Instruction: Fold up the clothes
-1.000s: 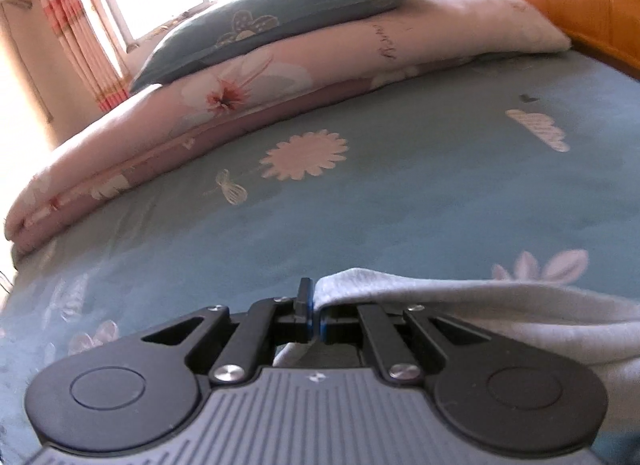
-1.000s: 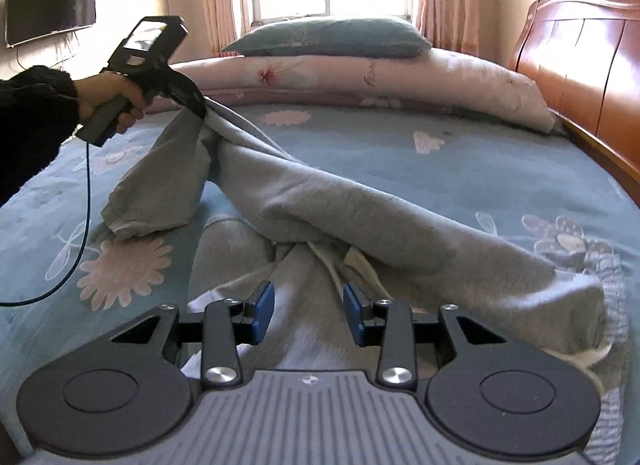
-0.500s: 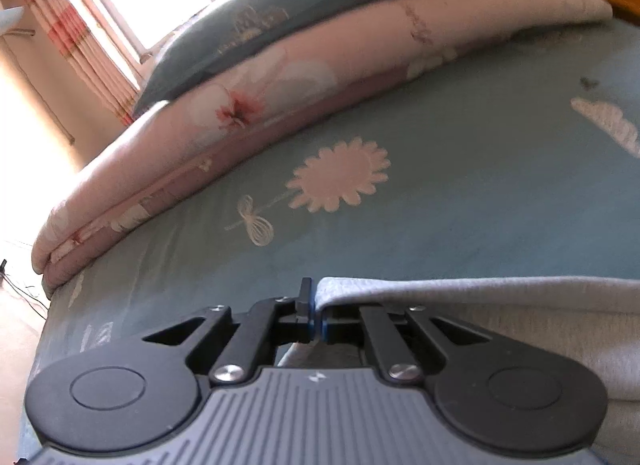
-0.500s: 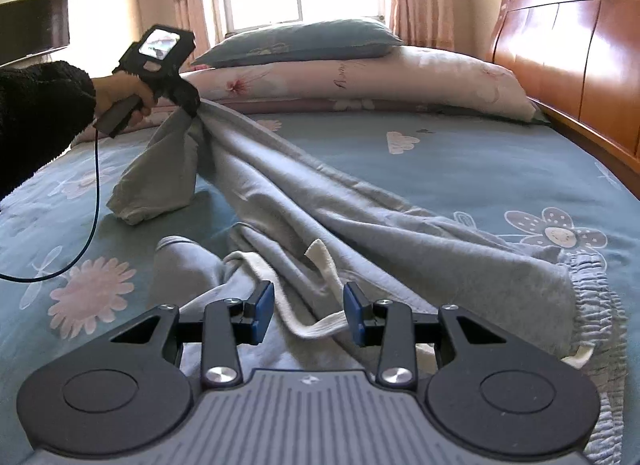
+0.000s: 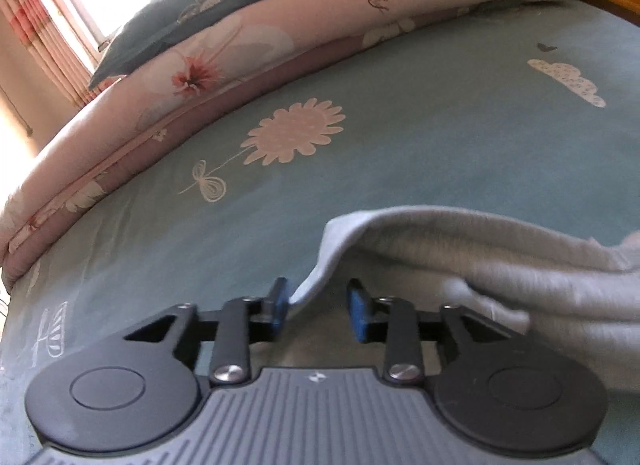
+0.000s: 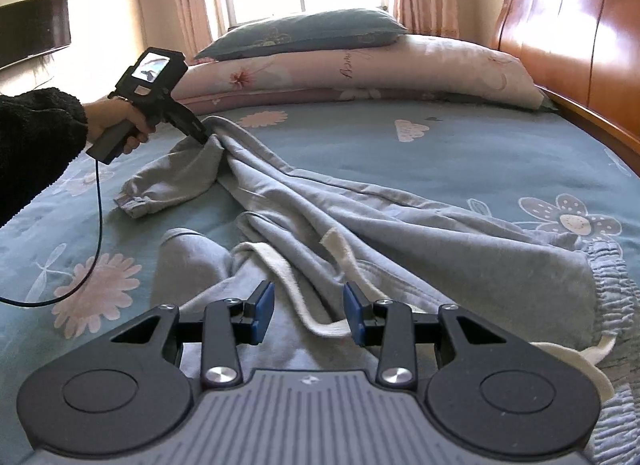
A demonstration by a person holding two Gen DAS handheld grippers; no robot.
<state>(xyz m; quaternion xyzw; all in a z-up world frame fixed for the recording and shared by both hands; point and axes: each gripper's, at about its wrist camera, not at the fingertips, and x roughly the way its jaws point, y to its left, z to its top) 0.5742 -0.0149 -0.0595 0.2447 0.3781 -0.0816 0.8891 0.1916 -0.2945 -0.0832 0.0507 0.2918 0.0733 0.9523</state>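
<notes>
The grey trousers (image 6: 360,225) lie crumpled across the near bed (image 6: 500,153), unfolded, as the left gripper (image 5: 318,305) has just been opening off a trouser leg, and the right gripper (image 6: 308,311) hovers part-open, empty.

Left claw (image 5: 316,307) just opening; right claw (image 6: 308,313) parted, angled down.
</notes>
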